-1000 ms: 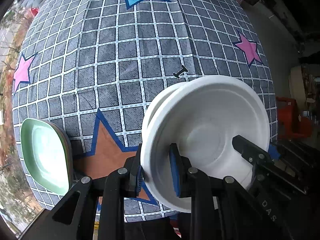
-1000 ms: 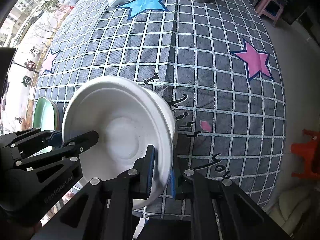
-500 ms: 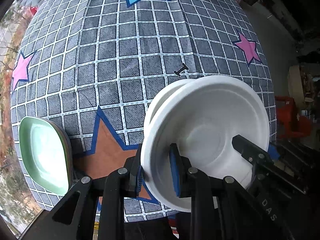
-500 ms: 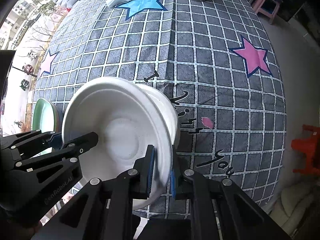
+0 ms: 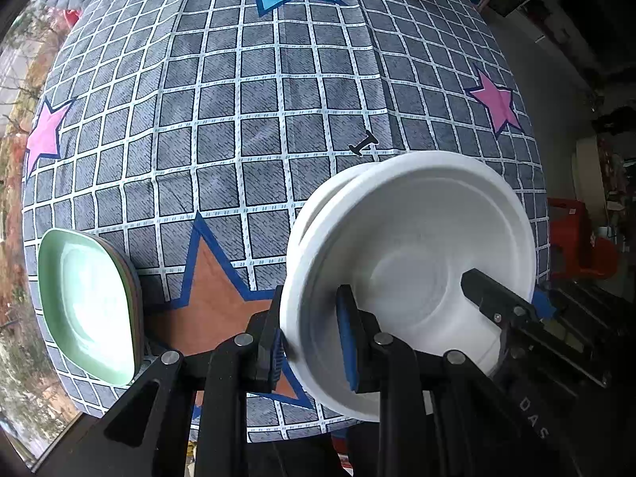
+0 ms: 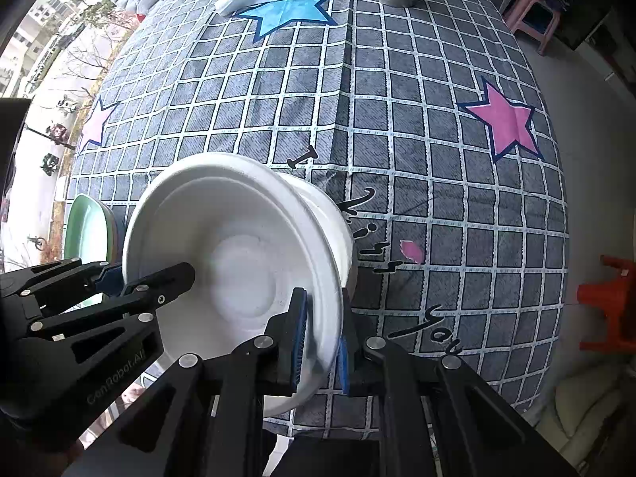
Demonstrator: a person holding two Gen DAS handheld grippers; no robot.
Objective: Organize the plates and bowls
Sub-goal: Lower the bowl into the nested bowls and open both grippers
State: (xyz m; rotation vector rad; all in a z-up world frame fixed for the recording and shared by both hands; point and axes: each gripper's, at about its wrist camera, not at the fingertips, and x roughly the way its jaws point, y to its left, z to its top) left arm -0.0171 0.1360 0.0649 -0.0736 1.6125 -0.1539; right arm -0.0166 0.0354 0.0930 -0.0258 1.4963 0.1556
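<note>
Both tools are clamped on the same white bowl [image 5: 417,246]: the left gripper [image 5: 314,338] pinches its rim on one side, the right gripper [image 6: 322,342] the opposite rim, and a second white bowl [image 5: 338,183] sits nested beneath it. The pair hangs over the near edge of the checked tablecloth [image 5: 258,119], with the green plates [image 5: 87,298] stacked at the near left corner. I'd worry the thin rim buckles if the hands pull unevenly, or the lower bowl drops free when the top one lifts, so close to the edge
</note>
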